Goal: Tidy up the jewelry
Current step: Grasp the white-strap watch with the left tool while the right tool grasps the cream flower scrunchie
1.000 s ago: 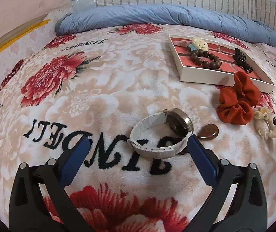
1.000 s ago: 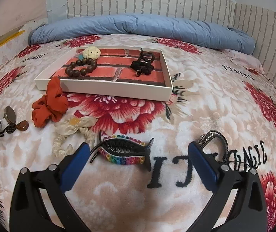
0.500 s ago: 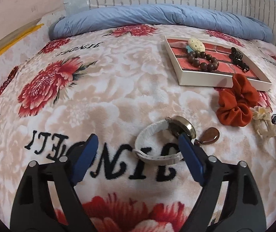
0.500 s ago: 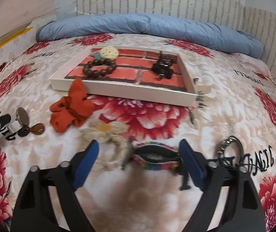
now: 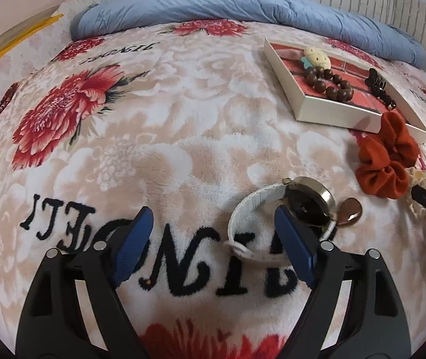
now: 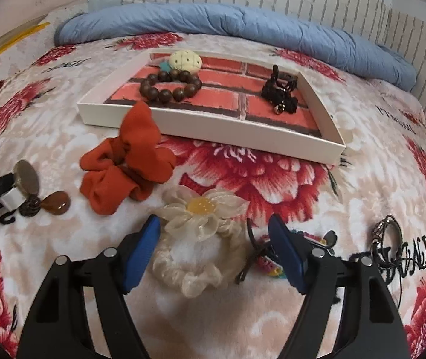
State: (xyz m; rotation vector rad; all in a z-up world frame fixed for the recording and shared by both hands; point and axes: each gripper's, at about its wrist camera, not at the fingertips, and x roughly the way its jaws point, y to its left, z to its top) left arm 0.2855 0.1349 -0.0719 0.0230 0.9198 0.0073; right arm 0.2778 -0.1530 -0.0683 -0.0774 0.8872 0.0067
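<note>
On the left we hold the left tongs (image 5: 213, 233) low over the flowered blanket (image 5: 153, 119) on the bed. Their jaws have just been closing a little, yet they stand wide and grip nothing. The white-strapped watch (image 5: 275, 209) lies on the blanket with the right blue pad inside its loop, in front of the dial; the near part of the strap lies between the pads, and we cannot tell whether that pad touches it. A brown teardrop pendant (image 5: 351, 212) lies just beside the dial.

Further right lies the orange scrunchie (image 6: 123, 164), its upper fold against the near wall of the white tray (image 6: 213, 127). In the tray, on its brick-patterned floor, we see a bracelet of dark wooden beads (image 6: 169, 86) and a black hair tie (image 6: 280, 94), well apart.

Our right tongs (image 6: 214, 245) have just been closing too. They are still parted, with the cream flower scrunchie (image 6: 201, 239) between the pads, not yet pressed. The rainbow hair claw (image 6: 269, 261) lies partly hidden behind the right pad. Furthest right, a dark ring of cords (image 6: 387, 239) lies on the blanket.
</note>
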